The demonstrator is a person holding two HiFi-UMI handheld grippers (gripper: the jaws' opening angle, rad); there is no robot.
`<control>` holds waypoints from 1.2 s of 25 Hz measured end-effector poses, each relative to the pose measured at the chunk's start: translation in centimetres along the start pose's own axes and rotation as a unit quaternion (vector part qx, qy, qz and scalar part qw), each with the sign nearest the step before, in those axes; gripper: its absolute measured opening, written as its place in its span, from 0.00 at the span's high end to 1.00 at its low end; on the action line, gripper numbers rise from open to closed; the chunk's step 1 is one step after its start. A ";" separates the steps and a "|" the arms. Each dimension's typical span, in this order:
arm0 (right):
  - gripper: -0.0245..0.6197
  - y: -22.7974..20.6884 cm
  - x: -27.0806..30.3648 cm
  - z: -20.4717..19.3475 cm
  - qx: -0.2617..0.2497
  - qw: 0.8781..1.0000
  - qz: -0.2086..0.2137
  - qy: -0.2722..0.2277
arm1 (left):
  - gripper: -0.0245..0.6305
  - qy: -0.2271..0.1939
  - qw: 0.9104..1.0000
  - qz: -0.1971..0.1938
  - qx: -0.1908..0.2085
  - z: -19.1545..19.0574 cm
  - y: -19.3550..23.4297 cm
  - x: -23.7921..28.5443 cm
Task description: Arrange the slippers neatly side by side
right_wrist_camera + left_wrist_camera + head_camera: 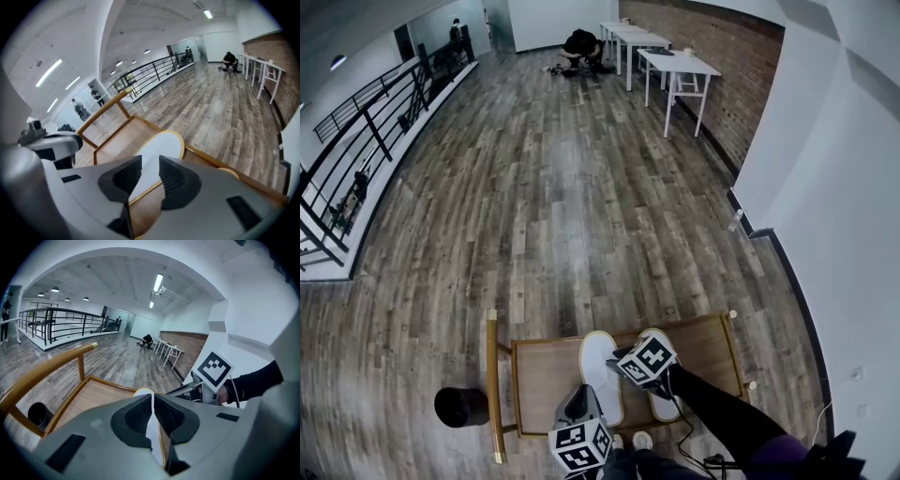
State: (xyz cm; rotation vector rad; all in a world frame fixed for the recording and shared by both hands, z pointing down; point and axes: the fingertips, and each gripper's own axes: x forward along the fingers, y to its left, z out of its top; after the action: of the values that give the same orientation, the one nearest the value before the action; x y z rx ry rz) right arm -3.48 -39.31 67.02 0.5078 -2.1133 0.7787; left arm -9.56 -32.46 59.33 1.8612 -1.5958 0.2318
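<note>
Over a grey, wood-grained plank floor (562, 187), a low bench (546, 375) of pale timber with a raised rim carries two flat, oval slippers (602, 370), white on top and edged in tan, lying lengthwise, parallel and close together. The pairing looks nearly finished; judged from here, only a last squaring of the ends and letting go remain. The left claw (152, 398) is clamped on the thin near edge of the left-hand slipper (143, 392), while the right claw (145, 171) stands apart above a slipper, its ribbed black pads (176, 180) pressing on nothing
</note>
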 end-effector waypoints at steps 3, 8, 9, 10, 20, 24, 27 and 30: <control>0.82 -3.6 -3.3 0.5 0.084 0.995 -0.030 -0.045 | 0.94 -0.003 1.000 -0.001 -0.002 0.2 0.0 0.1; 0.82 -9.8 -7.7 -4.3 0.170 0.981 -0.097 0.000 | 0.94 -0.005 1.000 -0.006 -0.006 0.0 -0.4 -0.2; 0.82 -10.2 -7.8 -5.5 0.180 0.978 -0.101 0.015 | 0.94 -0.004 1.000 -0.006 -0.007 -0.2 -0.5 -0.2; 0.82 -10.4 -7.7 -6.7 0.191 0.976 -0.102 0.025 | 0.94 -0.003 1.000 -0.007 -0.007 -0.4 -0.6 -0.3; 0.82 -9.3 -5.7 -11.0 0.267 0.959 -0.075 0.054 | 0.94 0.001 1.000 -0.001 -0.007 -0.8 -0.4 -0.5; 0.93 -8.8 -5.2 -11.7 0.271 0.956 -0.084 0.069 | 0.94 0.000 1.000 0.000 -0.007 -0.8 -0.1 -0.6; 0.93 -8.2 -5.0 -10.7 0.291 0.953 -0.069 0.050 | 0.94 -0.001 1.000 0.001 -0.006 -0.7 -0.1 -0.7; 0.93 -7.6 -4.5 -9.4 0.297 0.952 -0.054 0.041 | 0.94 -0.002 1.000 0.003 -0.007 -0.6 -0.1 -0.8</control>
State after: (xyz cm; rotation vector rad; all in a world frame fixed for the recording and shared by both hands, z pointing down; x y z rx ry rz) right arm 8.81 -38.03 70.66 0.8826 -1.7348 1.3529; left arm -9.49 -31.46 59.39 1.8473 -1.6019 0.2203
